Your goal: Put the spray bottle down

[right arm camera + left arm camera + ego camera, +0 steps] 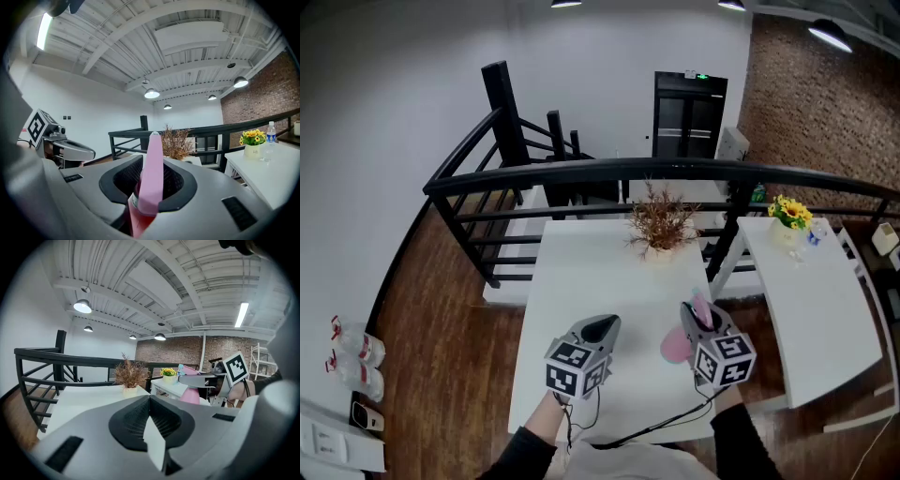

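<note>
The pink spray bottle sits in my right gripper, whose jaws are shut on its neck; its pink head stands up between the pads. The bottle hangs low over the white table at the front right, and I cannot tell if its base touches. From the left gripper view the bottle shows to the right, lower part hidden. My left gripper hovers beside it on the left, jaws together, with only a pale sliver between them.
A pot of dried brown twigs stands at the table's far edge. A black railing runs behind it. A second white table on the right carries yellow flowers and a small water bottle. Wooden floor lies left.
</note>
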Demonstrator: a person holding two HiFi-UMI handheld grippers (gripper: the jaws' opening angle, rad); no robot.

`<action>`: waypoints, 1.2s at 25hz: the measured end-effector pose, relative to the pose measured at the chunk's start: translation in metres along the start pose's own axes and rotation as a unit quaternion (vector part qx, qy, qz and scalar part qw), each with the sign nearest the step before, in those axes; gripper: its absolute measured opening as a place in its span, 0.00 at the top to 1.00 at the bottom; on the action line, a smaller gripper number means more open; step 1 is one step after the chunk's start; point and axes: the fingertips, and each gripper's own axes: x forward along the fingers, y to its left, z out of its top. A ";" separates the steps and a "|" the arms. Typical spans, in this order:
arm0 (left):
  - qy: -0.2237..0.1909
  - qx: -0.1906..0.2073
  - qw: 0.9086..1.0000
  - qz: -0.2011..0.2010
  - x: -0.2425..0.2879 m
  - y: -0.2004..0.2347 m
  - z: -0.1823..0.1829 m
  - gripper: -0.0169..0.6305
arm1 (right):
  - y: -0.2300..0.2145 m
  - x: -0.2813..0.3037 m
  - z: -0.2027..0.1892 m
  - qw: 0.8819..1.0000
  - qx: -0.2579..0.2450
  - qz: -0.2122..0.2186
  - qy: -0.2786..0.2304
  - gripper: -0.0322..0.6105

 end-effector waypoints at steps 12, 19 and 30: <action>0.014 0.005 1.000 -0.008 0.032 0.005 -0.006 0.98 | -0.029 0.038 -0.006 1.000 -0.016 -0.008 0.006 0.84; 0.025 0.000 1.000 -0.014 0.074 0.028 -0.003 0.98 | -0.069 0.109 -0.016 0.999 -0.036 -0.034 0.017 0.84; 0.034 -0.009 0.999 -0.017 0.124 0.056 -0.014 0.98 | -0.113 0.209 -0.034 0.996 -0.073 -0.054 0.013 0.84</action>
